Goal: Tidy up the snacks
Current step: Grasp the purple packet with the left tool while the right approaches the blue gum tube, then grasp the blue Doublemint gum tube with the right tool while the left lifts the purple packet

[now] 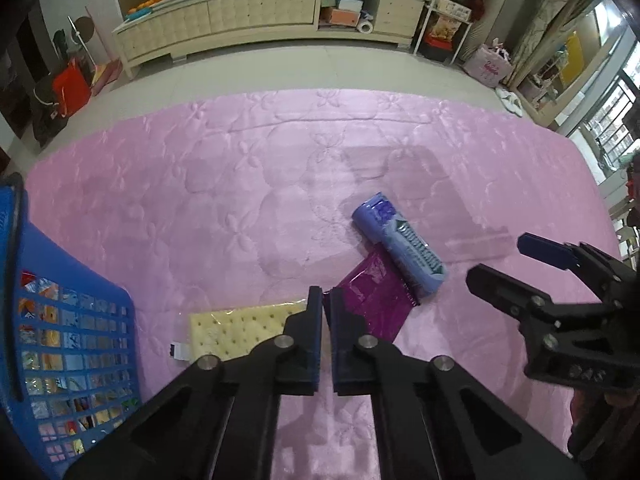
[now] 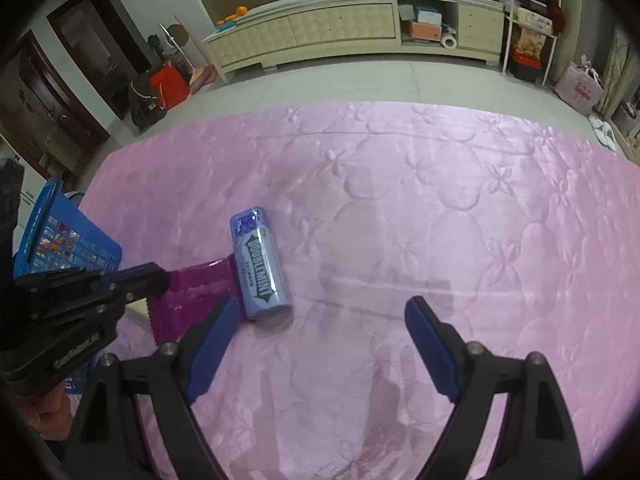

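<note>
My left tongs (image 1: 325,300) are pinched tight on the near edge of a flat, glossy magenta foil snack packet (image 1: 372,300), which lies at lower centre of the left wrist view on the pink quilted cloth (image 1: 240,184). Its far end touches a lavender-blue cylindrical gum canister (image 1: 400,246) lying on its side. Just left of the packet is a pale yellow cracker pack in clear wrap (image 1: 236,330), partly behind my tongs. At the left edge stands a blue plastic lattice basket (image 1: 76,344) with colourful wrappers showing through it. My right tongs (image 2: 320,320) hang wide apart, gripping nothing, over bare cloth just right of the canister.
</note>
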`<state>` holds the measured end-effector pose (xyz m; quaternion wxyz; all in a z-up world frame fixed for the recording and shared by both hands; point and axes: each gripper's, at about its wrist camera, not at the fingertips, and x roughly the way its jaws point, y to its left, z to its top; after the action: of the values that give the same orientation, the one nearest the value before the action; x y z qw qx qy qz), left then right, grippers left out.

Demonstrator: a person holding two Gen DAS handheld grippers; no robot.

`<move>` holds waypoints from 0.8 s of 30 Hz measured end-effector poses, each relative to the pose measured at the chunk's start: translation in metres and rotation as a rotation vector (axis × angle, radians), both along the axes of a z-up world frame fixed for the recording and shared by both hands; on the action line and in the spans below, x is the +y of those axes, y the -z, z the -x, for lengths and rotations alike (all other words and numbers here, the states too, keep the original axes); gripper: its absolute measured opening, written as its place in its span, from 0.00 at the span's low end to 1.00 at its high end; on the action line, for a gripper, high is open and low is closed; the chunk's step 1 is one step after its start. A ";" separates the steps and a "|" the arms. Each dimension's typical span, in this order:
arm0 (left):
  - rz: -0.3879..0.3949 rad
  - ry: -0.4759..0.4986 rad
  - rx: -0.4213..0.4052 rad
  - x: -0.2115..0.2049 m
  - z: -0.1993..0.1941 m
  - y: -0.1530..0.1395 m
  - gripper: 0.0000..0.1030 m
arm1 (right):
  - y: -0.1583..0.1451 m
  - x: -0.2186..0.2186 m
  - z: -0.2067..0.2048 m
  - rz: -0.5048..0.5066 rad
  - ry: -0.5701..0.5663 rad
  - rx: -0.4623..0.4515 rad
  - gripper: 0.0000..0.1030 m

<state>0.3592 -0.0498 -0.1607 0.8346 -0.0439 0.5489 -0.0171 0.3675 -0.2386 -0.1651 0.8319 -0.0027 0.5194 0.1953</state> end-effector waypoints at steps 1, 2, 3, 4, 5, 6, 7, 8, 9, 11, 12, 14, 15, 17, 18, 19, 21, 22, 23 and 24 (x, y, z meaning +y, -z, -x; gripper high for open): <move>0.000 0.008 -0.013 0.000 0.002 -0.004 0.01 | 0.000 -0.002 0.001 0.002 0.003 0.000 0.86; 0.003 0.016 -0.025 0.001 0.004 -0.008 0.01 | 0.000 -0.003 0.000 0.002 0.004 0.000 0.86; 0.005 0.022 -0.033 0.002 0.006 -0.010 0.01 | -0.001 -0.003 0.000 0.002 0.008 0.000 0.86; 0.006 0.027 -0.045 0.003 0.008 -0.015 0.00 | -0.002 -0.003 0.000 0.004 0.009 -0.001 0.86; 0.007 0.030 -0.054 0.003 0.010 -0.019 0.00 | -0.002 -0.003 0.000 0.005 0.008 -0.001 0.86; 0.008 0.035 -0.064 0.003 0.011 -0.023 0.00 | -0.002 -0.003 0.000 0.006 0.006 -0.003 0.86; 0.012 0.041 -0.077 0.004 0.014 -0.028 0.00 | -0.003 -0.002 0.000 0.007 0.003 -0.006 0.86; 0.015 0.045 -0.084 0.003 0.016 -0.031 0.00 | -0.003 0.000 0.000 0.009 0.000 -0.006 0.86; 0.021 0.049 -0.092 0.004 0.018 -0.035 0.00 | -0.003 0.001 0.000 0.009 -0.001 -0.005 0.86; 0.016 0.053 -0.101 0.005 0.019 -0.042 0.00 | -0.004 0.006 0.000 0.001 -0.013 -0.009 0.86; 0.013 0.056 -0.107 0.005 0.020 -0.043 0.00 | -0.006 0.009 0.001 0.003 -0.021 -0.017 0.86; 0.010 0.059 -0.124 0.009 0.024 -0.050 0.00 | -0.007 0.014 0.001 0.017 -0.029 -0.024 0.86; 0.010 0.058 -0.130 0.012 0.025 -0.052 0.00 | -0.006 0.020 0.001 0.034 -0.043 -0.024 0.86; 0.002 0.057 -0.142 0.016 0.027 -0.055 0.00 | -0.003 0.031 0.000 0.064 -0.073 -0.025 0.85; 0.000 0.058 -0.145 0.018 0.027 -0.056 0.00 | -0.003 0.038 0.000 0.085 -0.087 -0.031 0.85; -0.002 0.061 -0.152 0.020 0.029 -0.058 0.00 | -0.002 0.045 -0.001 0.106 -0.099 -0.043 0.85; -0.003 0.064 -0.158 0.022 0.031 -0.061 0.00 | 0.000 0.055 -0.003 0.117 -0.116 -0.058 0.85; -0.007 0.065 -0.162 0.023 0.032 -0.062 0.00 | 0.001 0.059 -0.005 0.117 -0.119 -0.058 0.85; -0.015 0.068 -0.167 0.025 0.033 -0.062 0.00 | 0.004 0.062 -0.006 0.122 -0.121 -0.055 0.85; -0.024 0.070 -0.171 0.025 0.033 -0.063 0.00 | 0.006 0.066 -0.008 0.128 -0.127 -0.050 0.85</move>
<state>0.3260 -0.0247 -0.0981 0.8778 -0.0133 0.4769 -0.0433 0.3760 -0.1730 -0.1716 0.8287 -0.0938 0.5085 0.2140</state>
